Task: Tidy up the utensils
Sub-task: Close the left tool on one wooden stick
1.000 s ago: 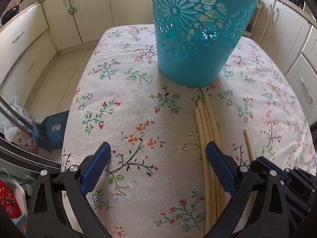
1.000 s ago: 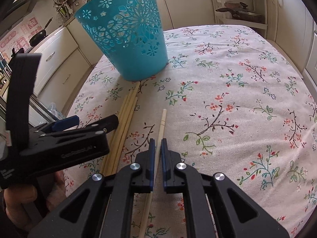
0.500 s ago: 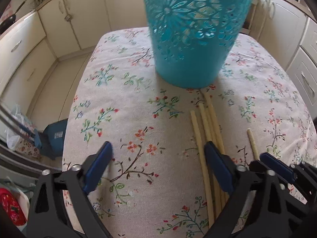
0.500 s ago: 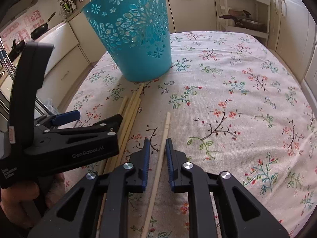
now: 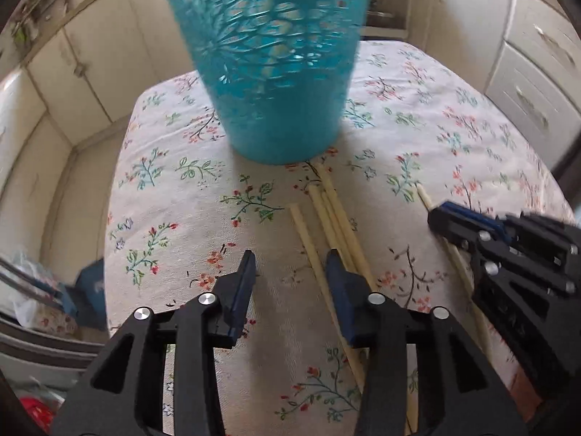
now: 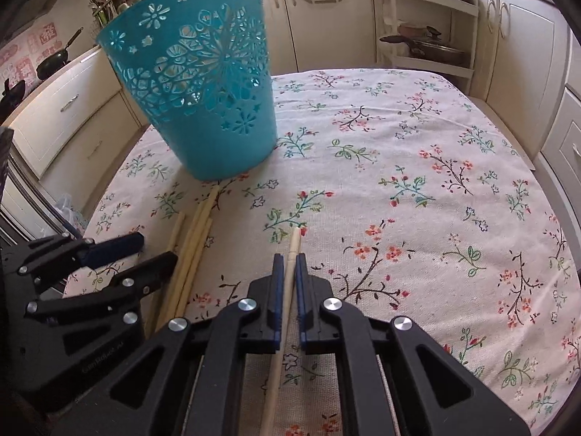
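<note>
A teal cut-out basket point(image 5: 272, 72) point(image 6: 203, 98) stands upright on the floral tablecloth. Several pale wooden chopsticks point(image 5: 334, 218) point(image 6: 192, 247) lie bundled in front of it. A single chopstick point(image 6: 290, 276) point(image 5: 425, 196) lies apart to the right. My right gripper point(image 6: 287, 258) point(image 5: 446, 218) is shut on this single chopstick, low at the cloth. My left gripper point(image 5: 290, 265) point(image 6: 152, 250) is open and empty, just left of the bundle, with its right finger over the sticks.
The tablecloth point(image 6: 417, 181) covers a table with rounded corners. Cream kitchen cabinets point(image 5: 90, 54) surround it. A shelf rack with pans point(image 6: 425, 43) stands behind. A blue box point(image 5: 87, 290) sits on the floor at the left.
My right gripper closed again onto the single chopstick after briefly loosening. My left gripper narrowed its jaws and swung towards the basket and the bundle.
</note>
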